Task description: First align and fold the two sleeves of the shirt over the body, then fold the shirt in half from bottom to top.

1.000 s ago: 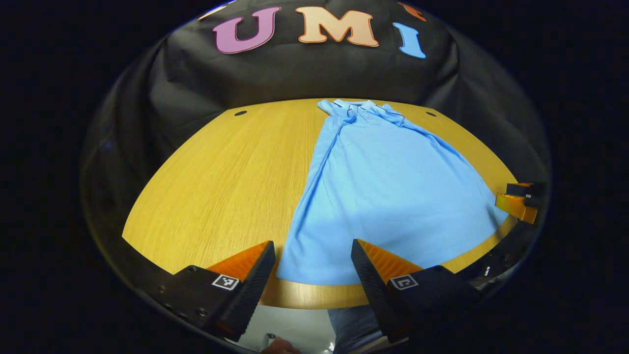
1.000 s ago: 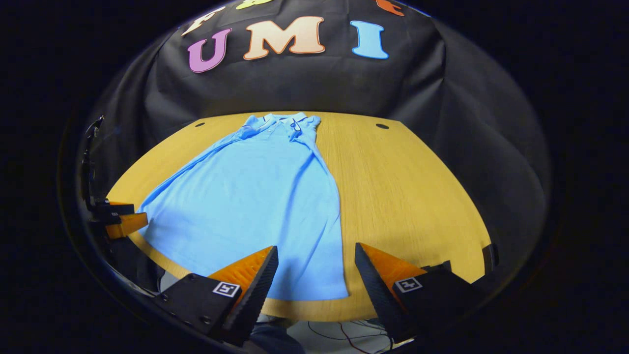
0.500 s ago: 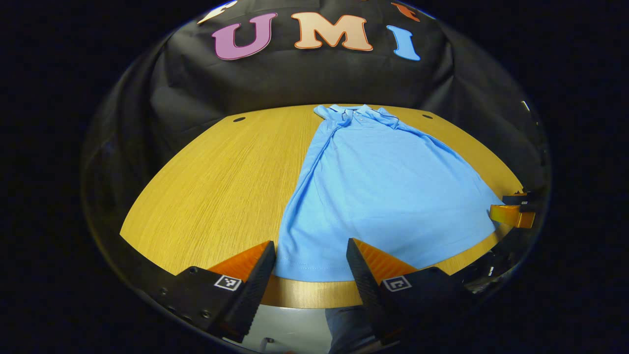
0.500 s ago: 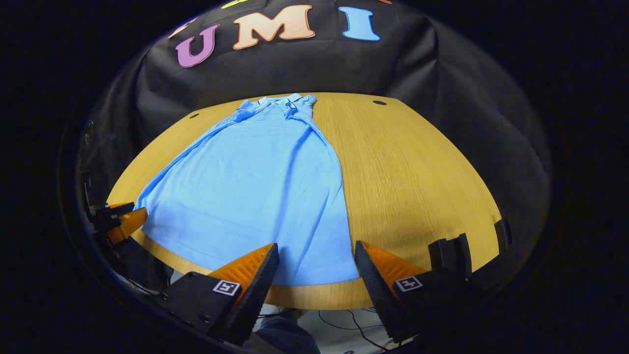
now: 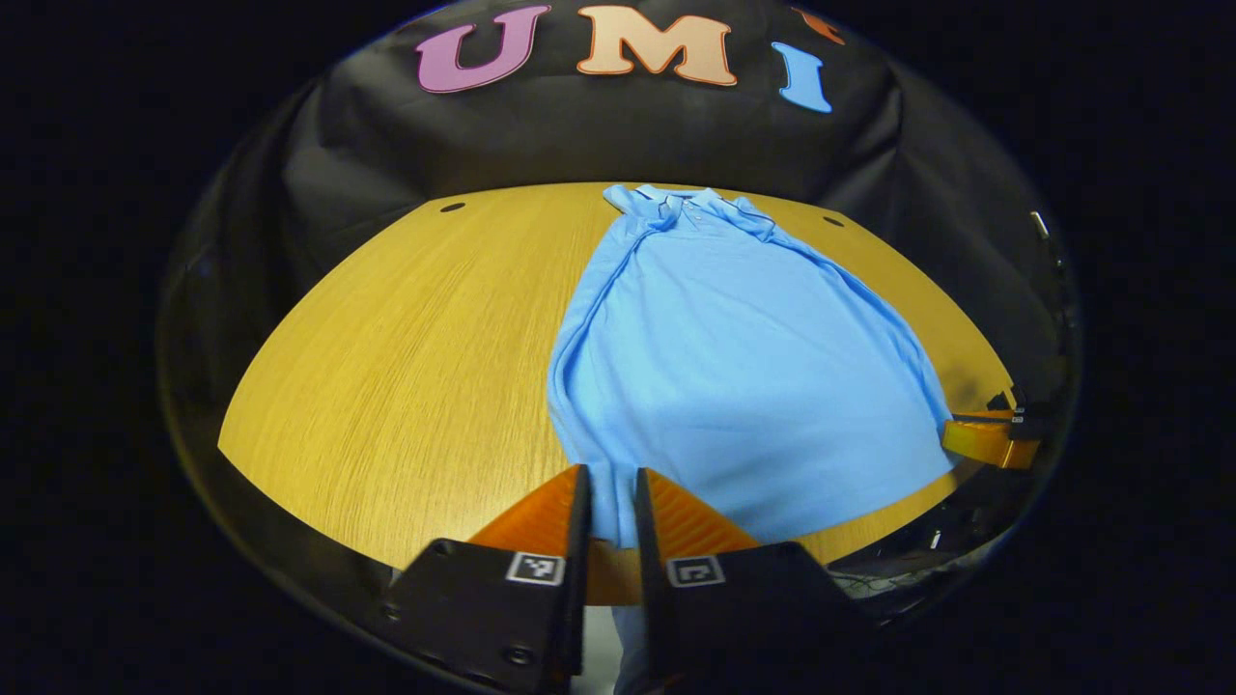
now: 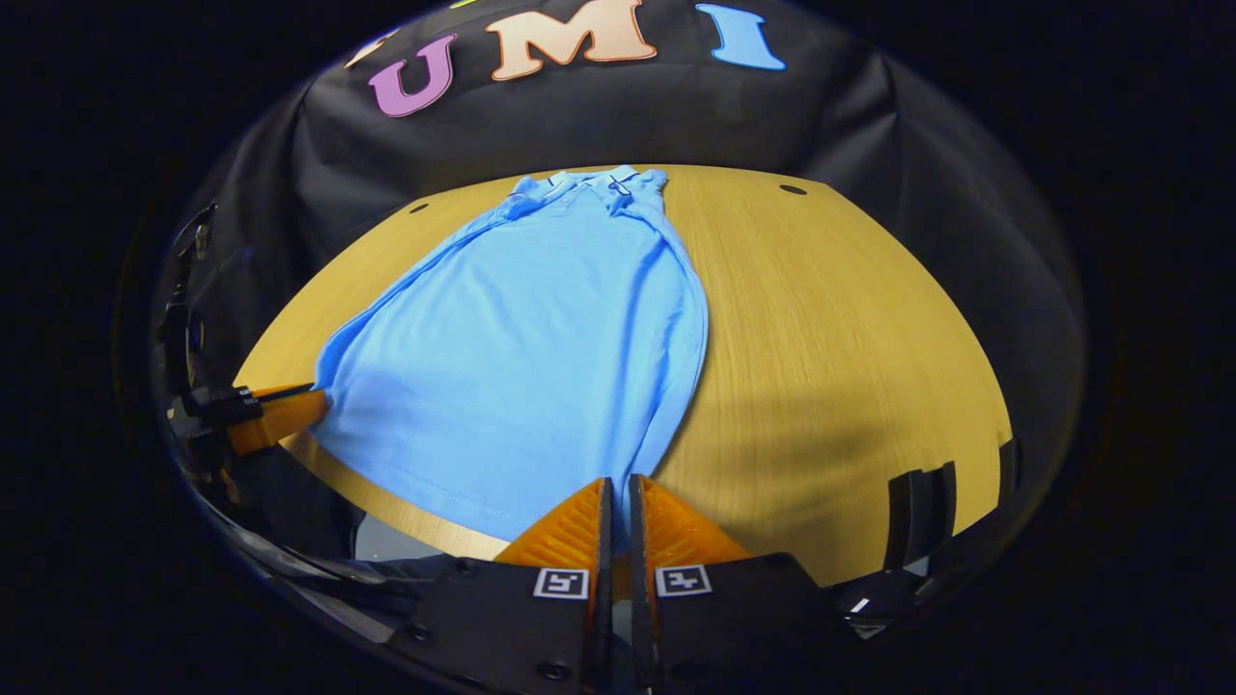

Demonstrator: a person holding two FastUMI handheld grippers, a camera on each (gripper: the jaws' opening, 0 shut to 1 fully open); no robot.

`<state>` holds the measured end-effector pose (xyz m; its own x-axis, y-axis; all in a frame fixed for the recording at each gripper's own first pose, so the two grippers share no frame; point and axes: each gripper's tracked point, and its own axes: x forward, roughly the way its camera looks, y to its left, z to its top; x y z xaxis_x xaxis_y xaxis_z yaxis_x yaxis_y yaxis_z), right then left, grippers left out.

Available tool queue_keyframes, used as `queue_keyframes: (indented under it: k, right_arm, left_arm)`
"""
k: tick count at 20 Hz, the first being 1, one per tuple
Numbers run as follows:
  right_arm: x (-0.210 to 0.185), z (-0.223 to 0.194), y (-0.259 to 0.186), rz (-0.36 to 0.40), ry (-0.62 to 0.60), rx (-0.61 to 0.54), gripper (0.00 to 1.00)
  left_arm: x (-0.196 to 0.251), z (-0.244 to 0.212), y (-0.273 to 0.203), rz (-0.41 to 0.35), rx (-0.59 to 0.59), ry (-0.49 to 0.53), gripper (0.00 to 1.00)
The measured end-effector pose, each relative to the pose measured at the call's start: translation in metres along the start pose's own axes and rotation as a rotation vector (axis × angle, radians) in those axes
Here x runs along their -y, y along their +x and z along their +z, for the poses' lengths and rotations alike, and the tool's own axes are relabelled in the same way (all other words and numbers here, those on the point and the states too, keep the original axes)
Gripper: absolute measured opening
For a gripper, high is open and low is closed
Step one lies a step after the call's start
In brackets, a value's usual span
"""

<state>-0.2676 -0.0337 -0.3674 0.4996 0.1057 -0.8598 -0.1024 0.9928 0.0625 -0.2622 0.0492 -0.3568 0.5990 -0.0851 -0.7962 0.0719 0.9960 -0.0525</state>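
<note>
A light blue polo shirt (image 5: 734, 376) lies flat on the wooden table (image 5: 406, 357), collar at the far edge, both sleeves folded in over the body. My left gripper (image 5: 608, 483) is shut on the shirt's hem at its bottom left corner. In the right gripper view the same shirt (image 6: 541, 357) runs away from me, and my right gripper (image 6: 615, 497) is shut on the hem at the bottom right corner. The cloth bunches a little at both pinched corners. The right gripper (image 5: 990, 439) appears at the left gripper view's right edge, and the left gripper (image 6: 256, 415) at the right gripper view's left edge.
Bare wood lies on both sides of the shirt, with the table's (image 6: 850, 338) near edge just under my fingers. Small dark holes (image 5: 451, 207) (image 6: 792, 189) mark the far corners. A black slotted part (image 6: 917, 502) sits at the near right edge.
Both grippers went from open to shut, each pinching a bottom corner of the hem. The hem corners have pulled in and bunched slightly.
</note>
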Motion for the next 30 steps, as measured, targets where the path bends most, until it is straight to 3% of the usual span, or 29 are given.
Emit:
queue_keyframes:
  k: [1,3,10,20,30]
  right_arm:
    - [-0.004,-0.002,0.001,0.003,0.004,-0.003,0.04]
    - [-0.004,-0.001,0.000,0.020,-0.001,-0.006,0.04]
    - [-0.021,0.030,0.001,0.086,0.038,0.047,0.03]
    - [-0.027,0.125,0.019,0.105,0.111,0.193,0.03]
    - [-0.031,0.238,0.055,0.128,0.199,0.327,0.02]
  left_arm:
    - [0.001,-0.002,-0.001,0.007,0.001,0.004,0.06]
    - [0.002,-0.002,0.001,0.010,-0.012,0.023,0.00]
    - [0.007,0.013,0.006,-0.037,-0.076,-0.068,0.00]
    - [0.014,0.103,0.024,-0.124,0.032,-0.139,0.00]
    - [0.020,0.199,0.069,-0.180,0.119,-0.147,0.00]
